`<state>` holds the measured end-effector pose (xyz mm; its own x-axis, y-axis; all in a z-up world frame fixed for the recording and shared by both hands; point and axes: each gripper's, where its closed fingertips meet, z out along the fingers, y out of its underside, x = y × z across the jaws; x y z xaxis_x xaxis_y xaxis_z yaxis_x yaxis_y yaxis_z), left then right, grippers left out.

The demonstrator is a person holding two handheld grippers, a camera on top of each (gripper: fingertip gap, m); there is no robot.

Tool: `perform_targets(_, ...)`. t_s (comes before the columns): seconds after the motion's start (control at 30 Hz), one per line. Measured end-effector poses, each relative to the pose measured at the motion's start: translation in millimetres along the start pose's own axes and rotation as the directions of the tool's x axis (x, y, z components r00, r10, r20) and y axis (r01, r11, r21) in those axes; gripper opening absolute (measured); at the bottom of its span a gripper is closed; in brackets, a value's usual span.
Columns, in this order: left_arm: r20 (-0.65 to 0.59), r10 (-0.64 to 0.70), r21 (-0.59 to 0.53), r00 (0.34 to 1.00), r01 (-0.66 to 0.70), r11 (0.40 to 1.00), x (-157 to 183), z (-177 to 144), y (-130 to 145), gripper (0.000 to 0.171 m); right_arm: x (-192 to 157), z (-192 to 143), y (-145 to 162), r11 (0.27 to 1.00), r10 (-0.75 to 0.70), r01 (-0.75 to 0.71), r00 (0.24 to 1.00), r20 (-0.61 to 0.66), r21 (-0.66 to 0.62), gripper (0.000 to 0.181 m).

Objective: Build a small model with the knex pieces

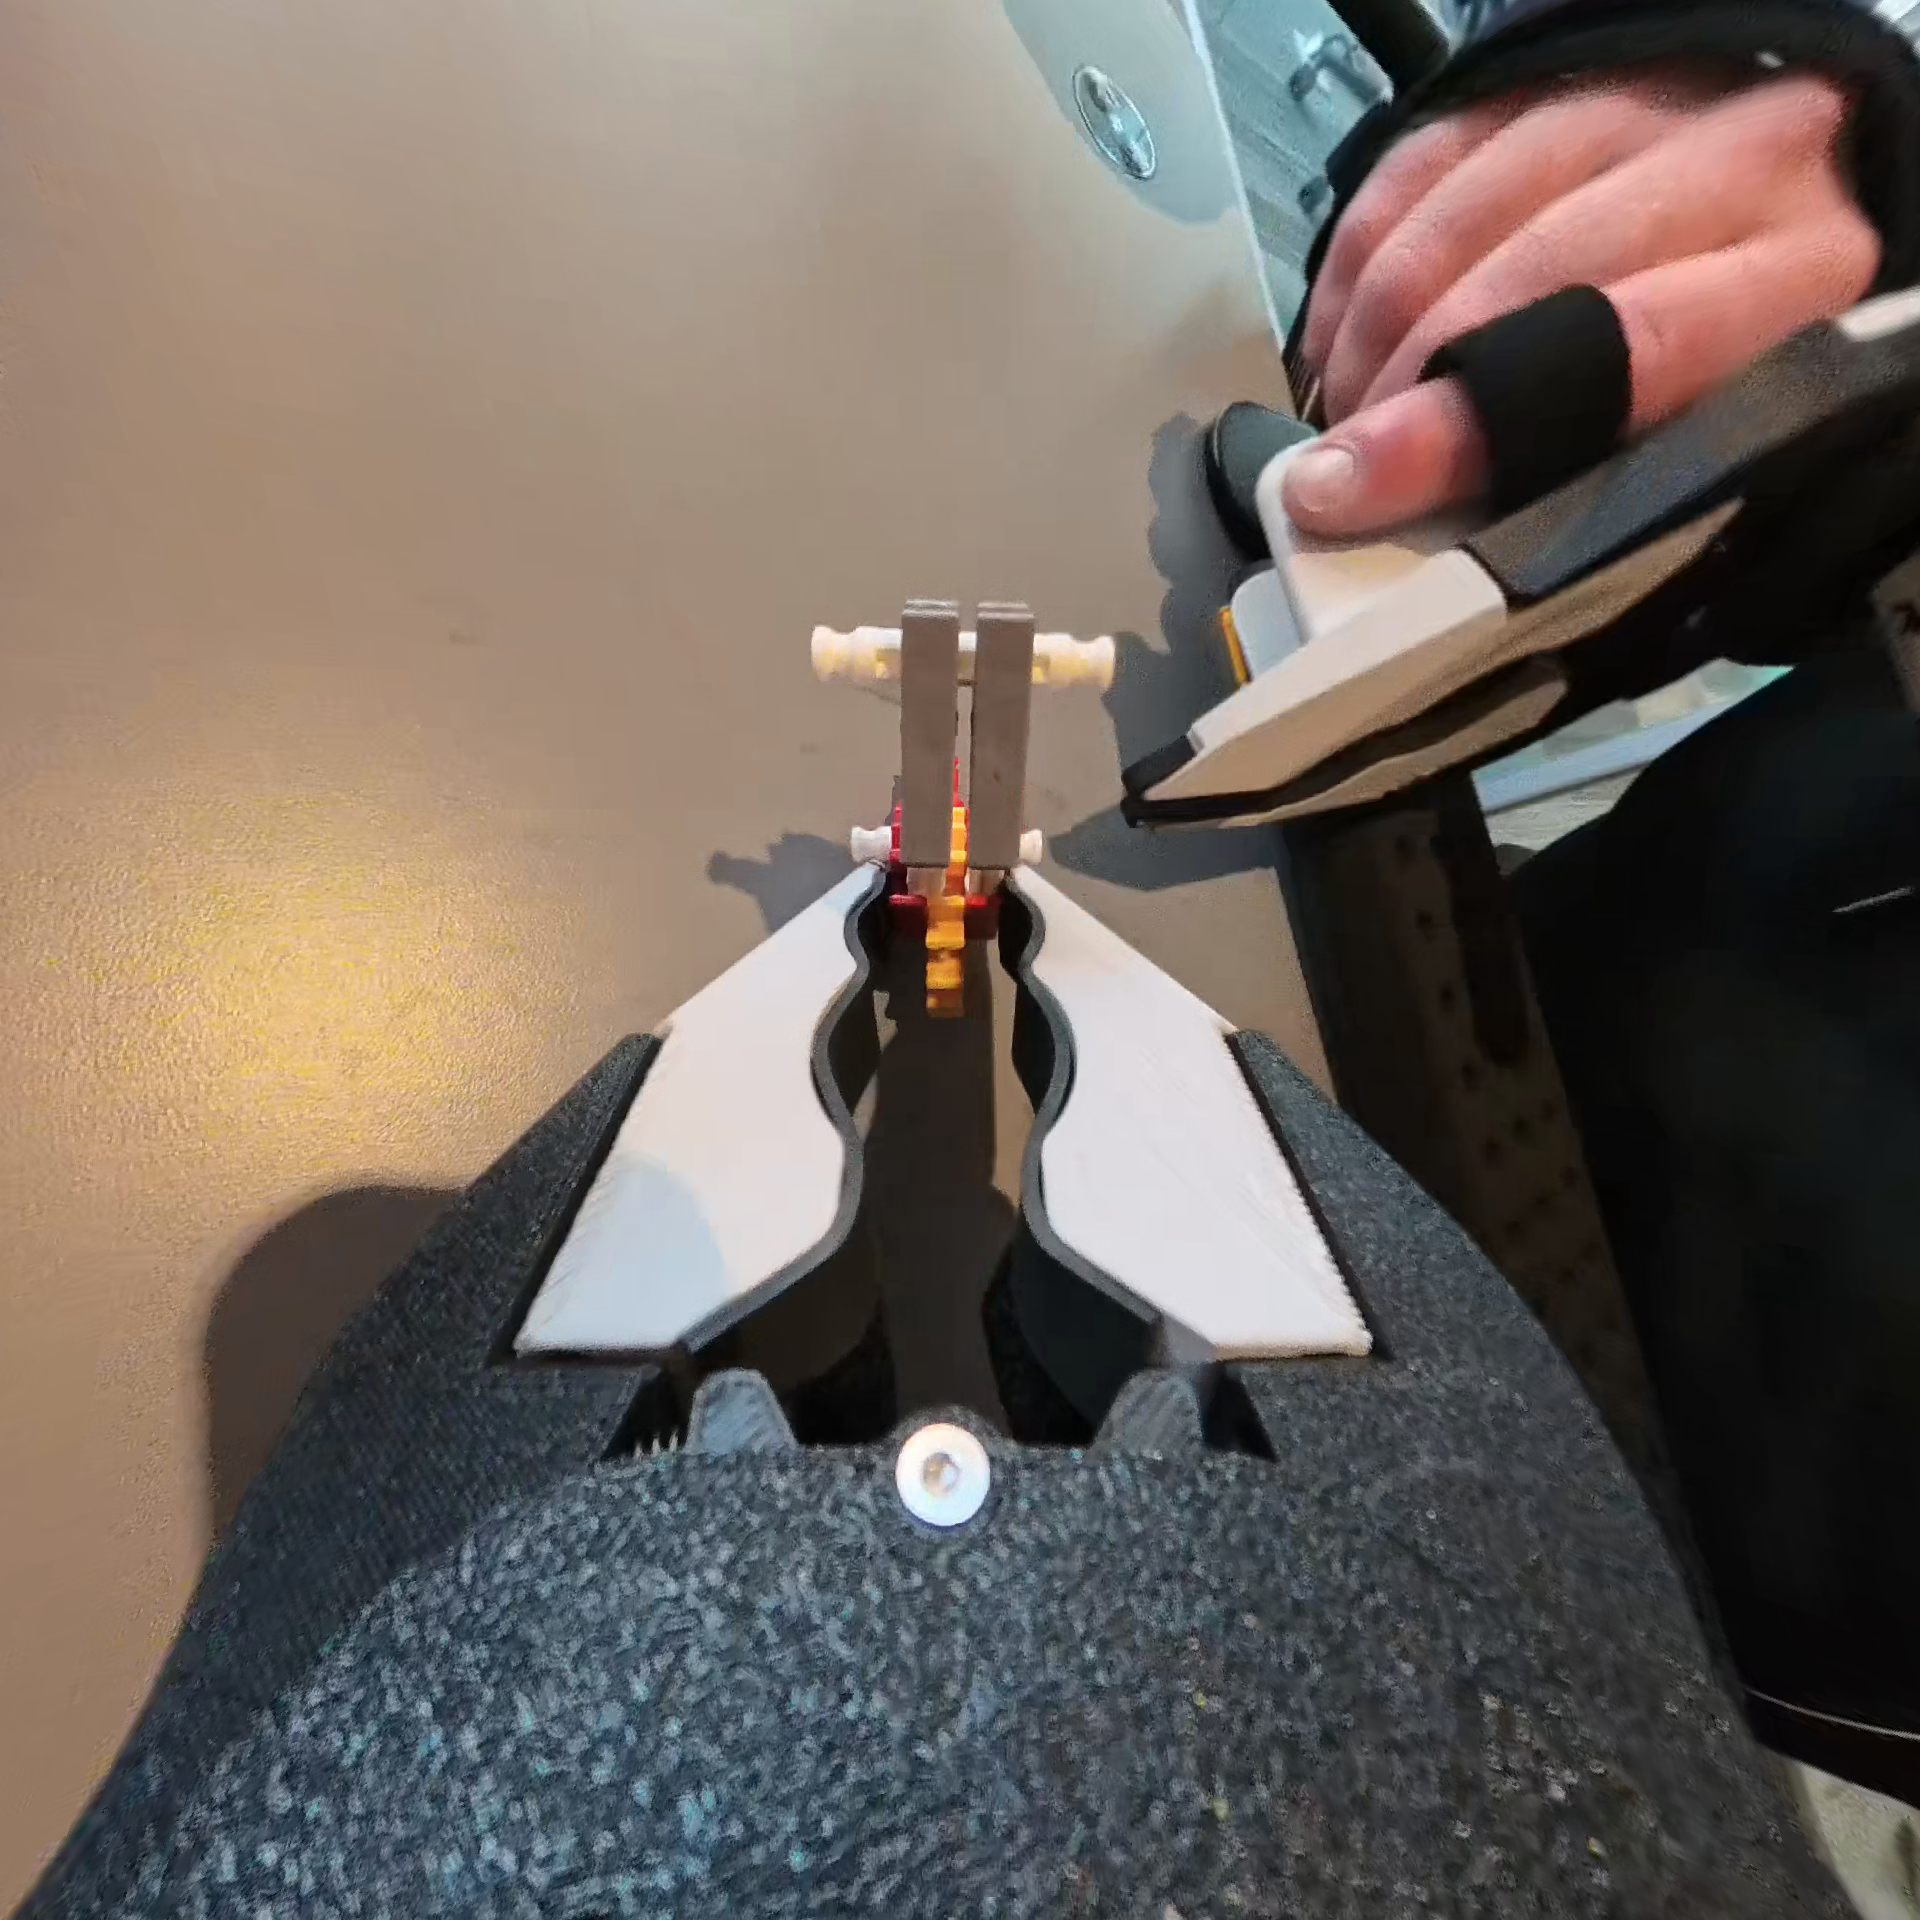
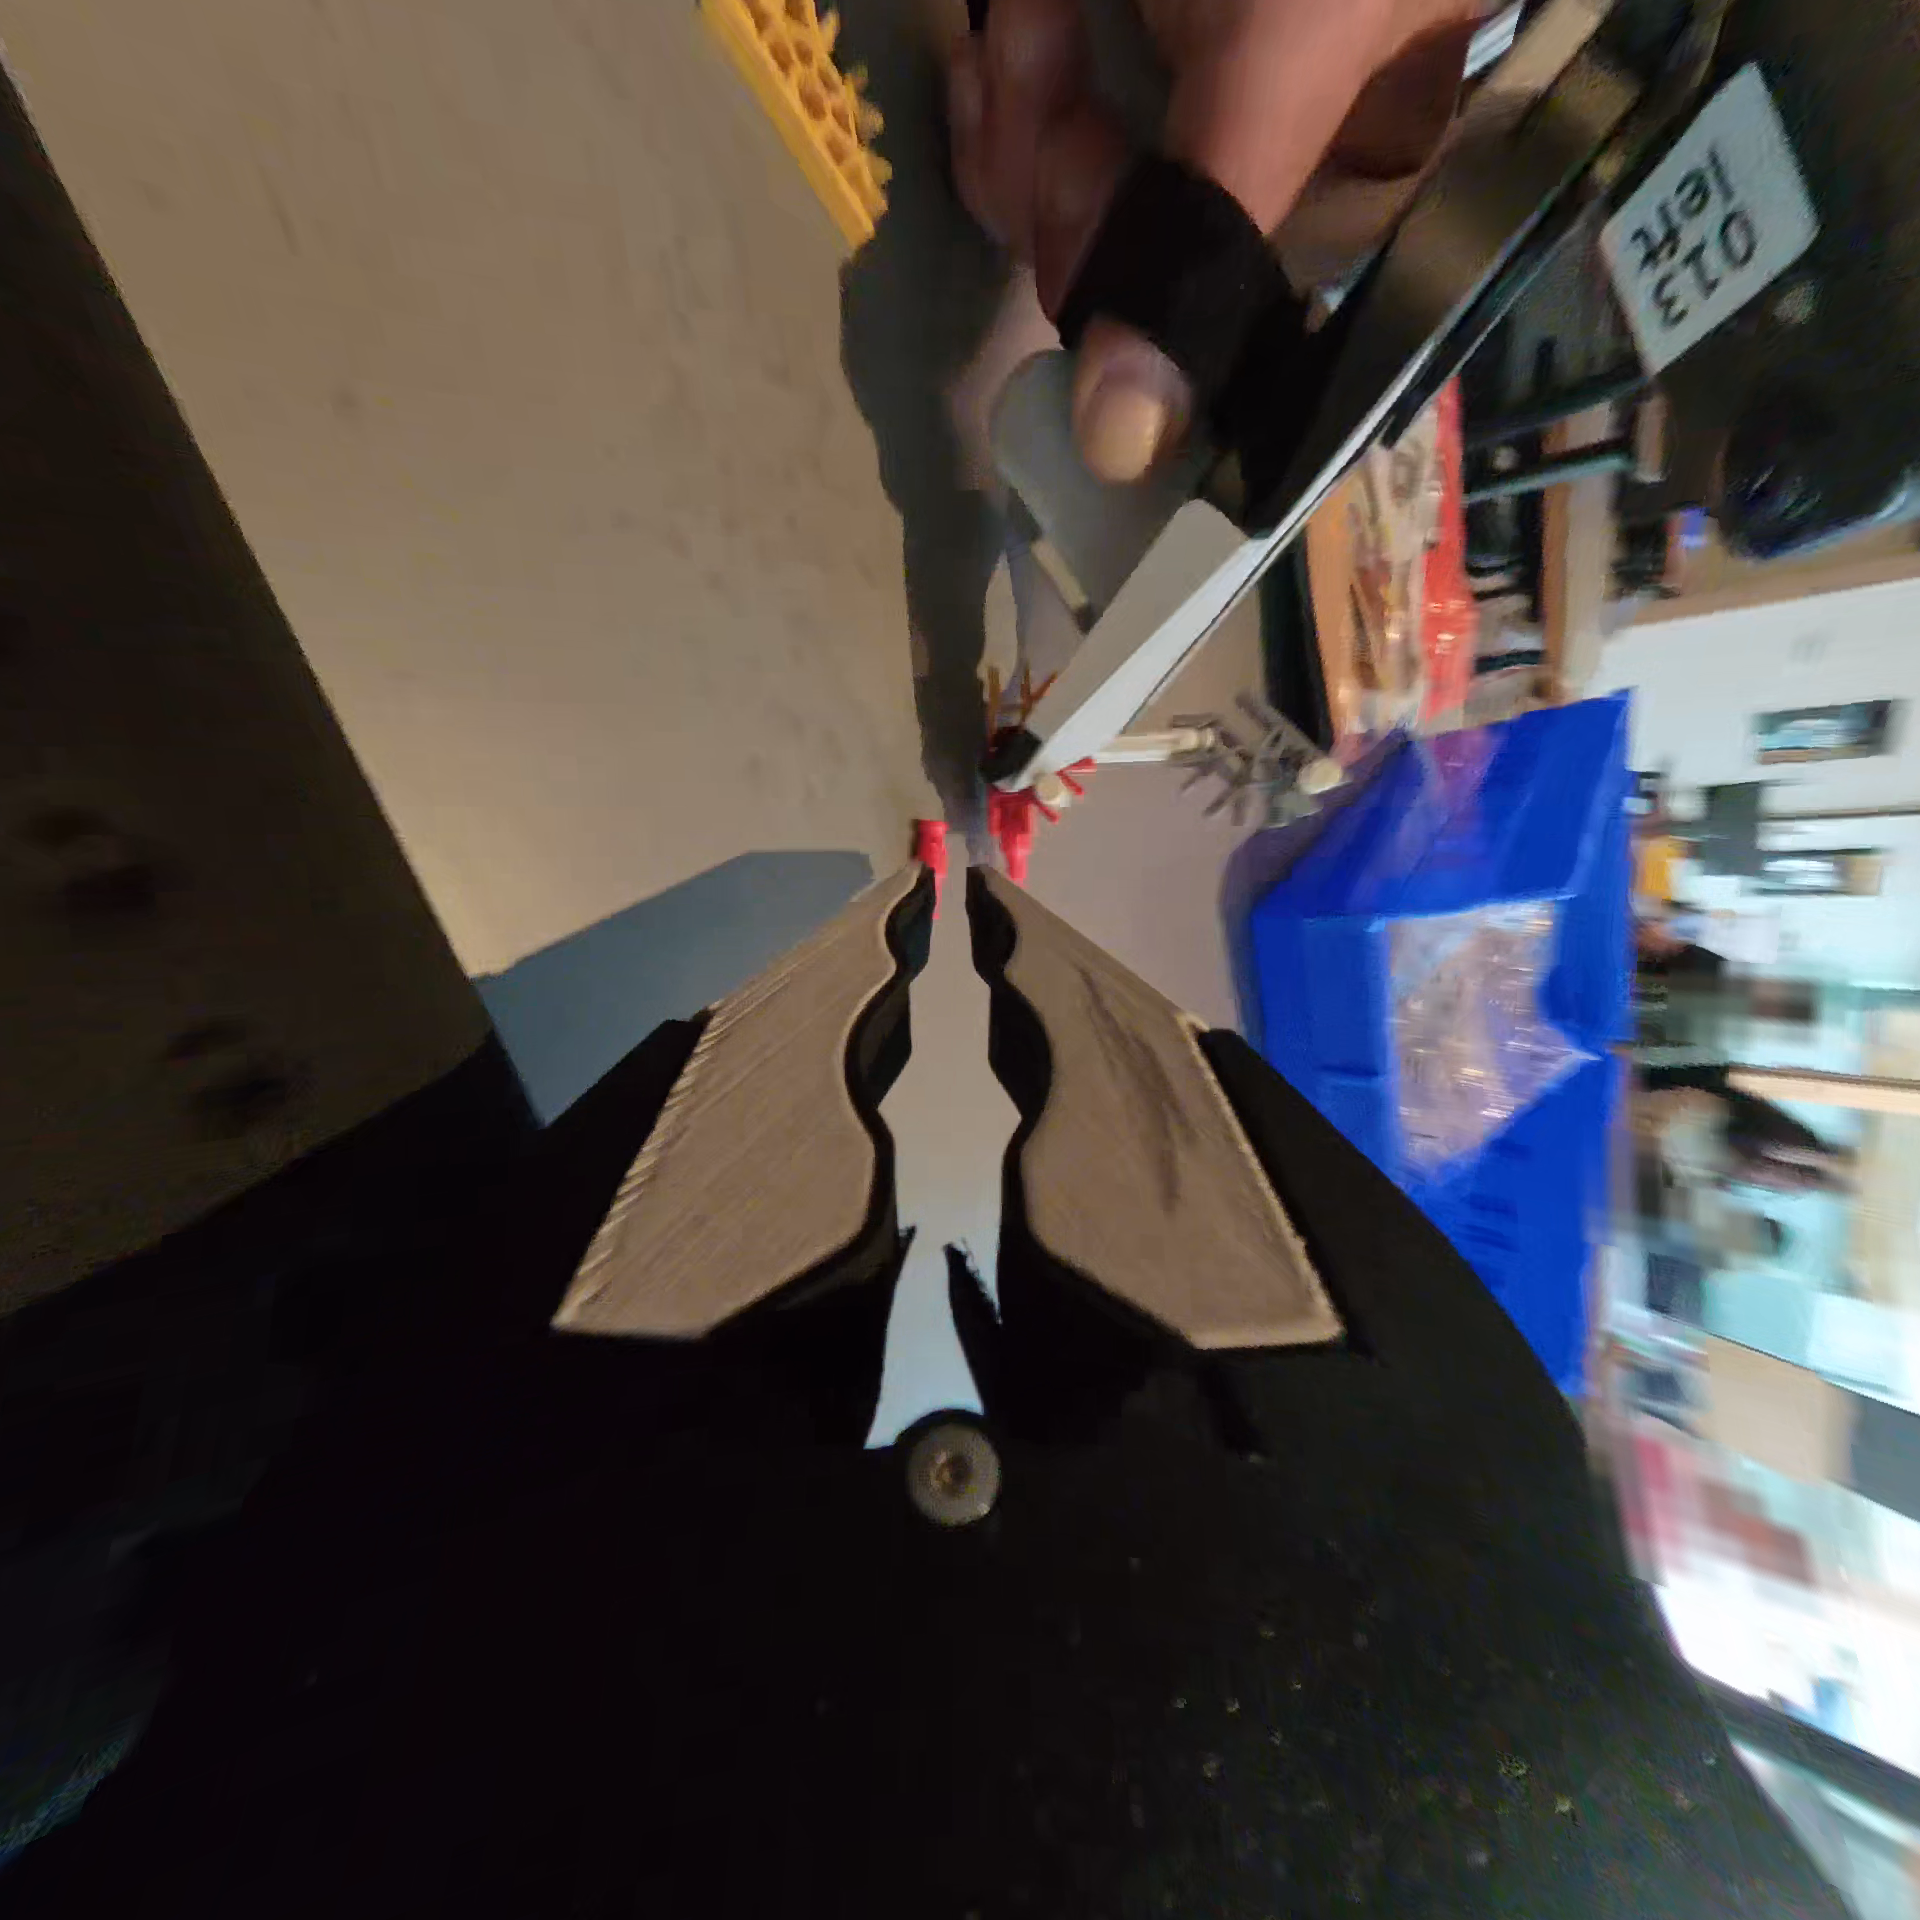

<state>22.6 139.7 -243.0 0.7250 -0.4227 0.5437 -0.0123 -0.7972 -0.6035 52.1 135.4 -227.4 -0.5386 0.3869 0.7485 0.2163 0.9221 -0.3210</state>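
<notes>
Two grippers on one small toy-brick assembly

We see the left gripper (image 1: 940, 883) narrowed onto a small plastic brick assembly (image 1: 961, 790): its tips pinch the red base piece, with a yellow-orange toothed piece (image 1: 943, 951) hanging between the fingers. Assembly stands up from the tips over the beige bench (image 1: 416, 520).

Count on the assembly, left wrist view: two grey upright beams (image 1: 928, 738), side by side; two white cross pins, one long near the top (image 1: 1070, 660), one short near the bottom; one red piece; one yellow-orange piece. Beams are already joined on the pins.

Right gripper (image 2: 948, 883) is nearly closed, a thin gap between tips, with a small red piece (image 2: 932, 844) right at them; we cannot tell if it is gripped. It sits just beside the left gripper's tips and the assembly.

Further off in the right wrist view: one yellow studded plate (image 2: 810, 114) on the bench, one blue plastic bin (image 2: 1455, 935) holding a clear bag. One hand shows on each handle, the right hand (image 1: 1558, 260) wearing black finger straps.
</notes>
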Motion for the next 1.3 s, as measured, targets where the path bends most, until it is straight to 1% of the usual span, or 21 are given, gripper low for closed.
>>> perform_targets(0.07, 0.012, 0.017, -0.001, 1.000, -0.017, 1.000, 0.2, 0.3, 0.4, 0.018, -6.9, -1.1, 3.3, 0.991, 0.122, -0.128, 0.987, 0.103, 0.049, 0.005)
perform_targets(0.13, 0.023, 0.040, -0.005, 0.999, -0.039, 0.999, 1.2, 1.1, 1.5, 0.017, -6.6, 2.2, 12.3, 0.978, 0.195, -0.204, 0.967, 0.163, 0.040, 0.006)
perform_targets(0.23, 0.042, 0.060, -0.007, 0.997, -0.060, 0.998, 1.0, 1.8, 1.6, 0.018, -10.2, 11.4, 18.3, 0.953, 0.282, -0.301, 0.920, 0.271, 0.032, 0.006)
perform_targets(0.27, 0.054, 0.075, -0.007, 0.996, -0.075, 0.997, 1.0, 2.1, 1.7, 0.018, -12.8, 12.6, 16.9, 0.940, 0.312, -0.340, 0.894, 0.322, 0.033, 0.001)
perform_targets(0.33, 0.079, 0.101, -0.008, 0.992, -0.100, 0.995, 1.1, 2.6, 2.1, 0.017, -10.4, 15.3, 17.0, 0.926, 0.339, -0.376, 0.868, 0.361, 0.034, 0.008)
perform_targets(0.37, 0.087, 0.104, -0.008, 0.991, -0.104, 0.995, 1.0, 2.7, 2.0, 0.017, -10.7, 15.6, 16.7, 0.918, 0.354, -0.396, 0.851, 0.388, 0.029, 0.006)
perform_targets(0.43, 0.093, 0.116, -0.013, 0.989, -0.116, 0.993, 0.9, 2.9, 2.1, 0.017, -7.0, 19.8, 17.5, 0.917, 0.353, -0.396, 0.852, 0.387, 0.035, 0.006)
perform_targets(0.47, 0.096, 0.120, -0.014, 0.988, -0.119, 0.993, 0.8, 2.9, 2.0, 0.017, -7.8, 20.7, 15.9, 0.913, 0.357, -0.406, 0.842, 0.405, 0.039, 0.003)
perform_targets(0.5, 0.098, 0.121, -0.014, 0.988, -0.120, 0.993, 0.8, 2.9, 1.9, 0.017, -8.5, 19.6, 14.1, 0.907, 0.363, -0.419, 0.826, 0.431, 0.040, 0.005)
perform_targets(0.57, 0.104, 0.125, -0.013, 0.987, -0.125, 0.992, 0.7, 2.7, 1.9, 0.017, -3.2, 17.7, 12.0, 0.905, 0.354, -0.420, 0.827, 0.436, 0.063, 0.008)
perform_targets(0.7, 0.127, 0.145, -0.015, 0.981, -0.144, 0.989, -0.5, 1.5, 2.1, 0.017, -7.0, 21.5, 12.3, 0.929, 0.294, -0.364, 0.838, 0.460, 0.069, 0.010)
perform_targets(0.8, 0.155, 0.192, -0.028, 0.969, -0.190, 0.981, -1.5, 0.5, 3.0, 0.017, -3.9, 26.2, 11.9, 0.935, 0.277, -0.347, 0.844, 0.459, 0.073, 0.010)
perform_targets(0.87, 0.175, 0.217, -0.033, 0.960, -0.214, 0.976, -1.9, 0.6, 3.2, 0.017, -6.3, 26.5, 10.5, 0.930, 0.278, -0.359, 0.824, 0.494, 0.074, 0.004)
perform_targets(0.93, 0.193, 0.244, -0.039, 0.950, -0.241, 0.970, -2.2, 0.9, 3.7, 0.017, -7.2, 26.4, 9.7, 0.925, 0.283, -0.371, 0.810, 0.514, 0.076, 0.003)
perform_targets(1.3, 0.244, 0.338, -0.072, 0.909, -0.330, 0.941, -1.7, 2.0, 6.5, 0.018, -6.5, 25.5, 9.6, 0.916, 0.300, -0.392, 0.806, 0.511, 0.081, 0.002)
